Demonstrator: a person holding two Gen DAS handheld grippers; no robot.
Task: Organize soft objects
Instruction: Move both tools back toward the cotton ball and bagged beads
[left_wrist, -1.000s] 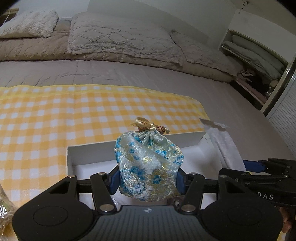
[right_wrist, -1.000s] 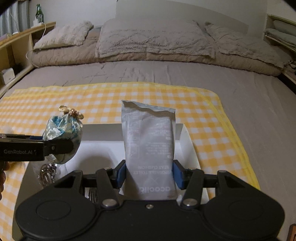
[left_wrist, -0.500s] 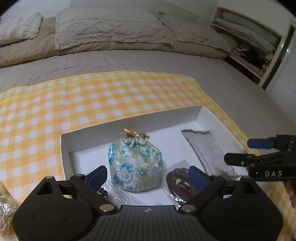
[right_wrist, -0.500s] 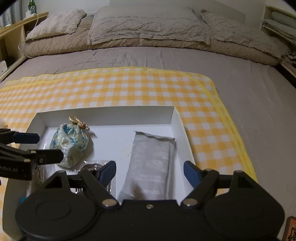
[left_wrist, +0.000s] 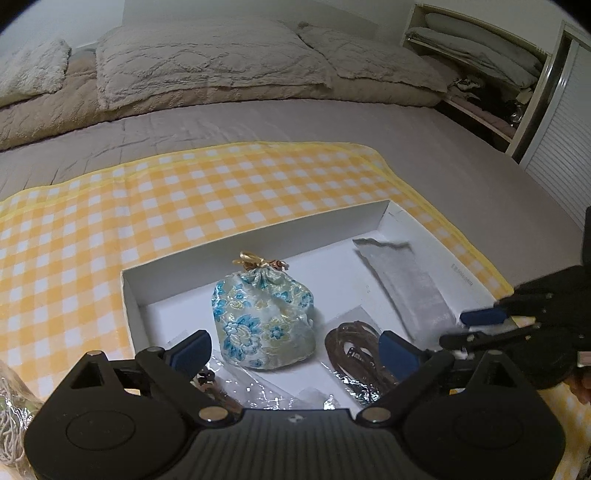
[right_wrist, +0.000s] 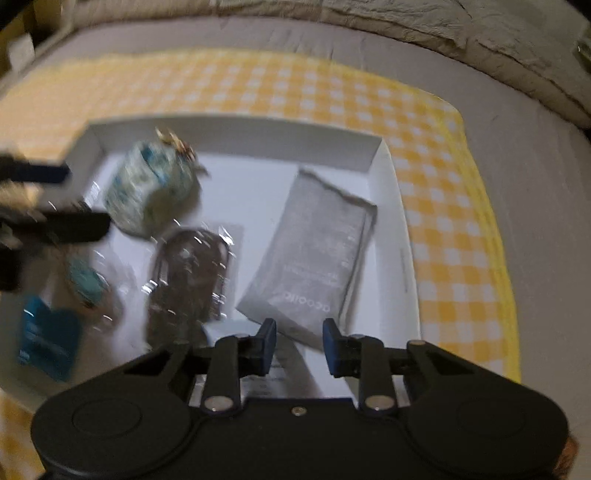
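Observation:
A blue-and-gold flowered drawstring pouch (left_wrist: 263, 320) stands in a shallow white box (left_wrist: 258, 236); it also shows blurred in the right wrist view (right_wrist: 149, 188). A grey flat packet (right_wrist: 314, 254) lies in the box's right half, also seen in the left wrist view (left_wrist: 406, 288). My left gripper (left_wrist: 295, 345) is open and empty just in front of the pouch. My right gripper (right_wrist: 298, 345) is part open and empty, over the packet's near end. It shows at the right of the left wrist view (left_wrist: 487, 326).
The box lies on a yellow checked cloth (left_wrist: 184, 192) on a bed with grey pillows (left_wrist: 207, 70). In the box are a brown cord in clear wrap (right_wrist: 188, 273), a blue card (right_wrist: 48, 343) and other wrapped items. A shelf (left_wrist: 480, 74) stands at right.
Both grippers opened and let go: the pouch and the packet now rest in the box. Both grippers drew back, and the right one has since narrowed and tilted down.

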